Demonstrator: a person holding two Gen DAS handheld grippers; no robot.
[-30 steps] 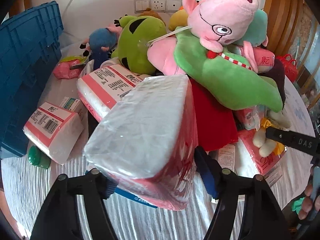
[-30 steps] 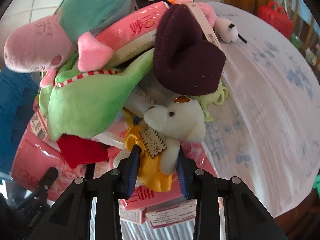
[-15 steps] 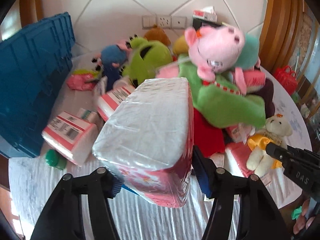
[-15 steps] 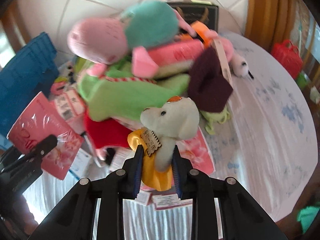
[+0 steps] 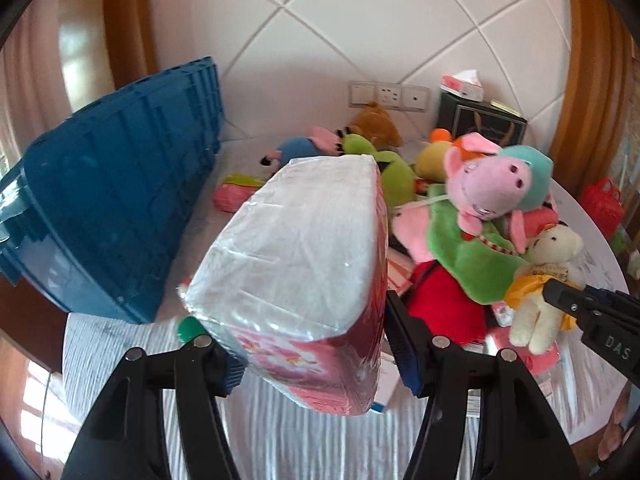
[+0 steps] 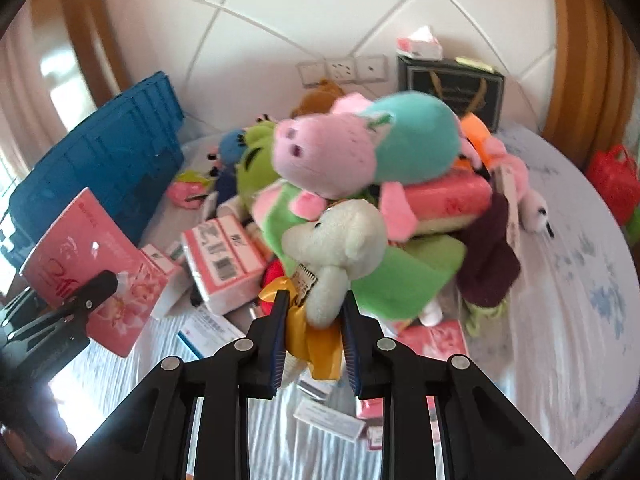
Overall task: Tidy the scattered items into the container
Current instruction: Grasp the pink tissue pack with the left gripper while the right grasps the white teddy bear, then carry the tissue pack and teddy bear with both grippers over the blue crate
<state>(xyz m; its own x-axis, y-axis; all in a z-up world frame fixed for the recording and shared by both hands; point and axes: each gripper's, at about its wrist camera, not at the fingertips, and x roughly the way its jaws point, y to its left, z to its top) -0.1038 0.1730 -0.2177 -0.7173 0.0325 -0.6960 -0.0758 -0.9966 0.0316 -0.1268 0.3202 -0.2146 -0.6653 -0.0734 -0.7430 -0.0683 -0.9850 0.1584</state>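
My left gripper (image 5: 316, 336) is shut on a pink and white tissue pack (image 5: 296, 256) and holds it above the table; it also shows in the right wrist view (image 6: 92, 264). My right gripper (image 6: 314, 340) is shut on a small white teddy bear in a yellow dress (image 6: 336, 256), lifted off the pile; the bear also shows in the left wrist view (image 5: 548, 276). The blue crate (image 5: 112, 192) stands at the left, also in the right wrist view (image 6: 100, 160). A heap of plush toys, topped by a pink pig (image 6: 332, 152), lies mid-table.
Tissue packs (image 6: 224, 260) and small boxes (image 6: 208, 332) lie on the white tablecloth in front of the heap. A dark maroon cloth (image 6: 488, 264) hangs at the heap's right. A black box (image 6: 448, 88) stands by the wall. A red basket (image 6: 612, 176) sits at the far right.
Both grippers have risen and pulled back from the heap. The tissue pack and the white bear came up with them, and more of the wall and crate shows now.
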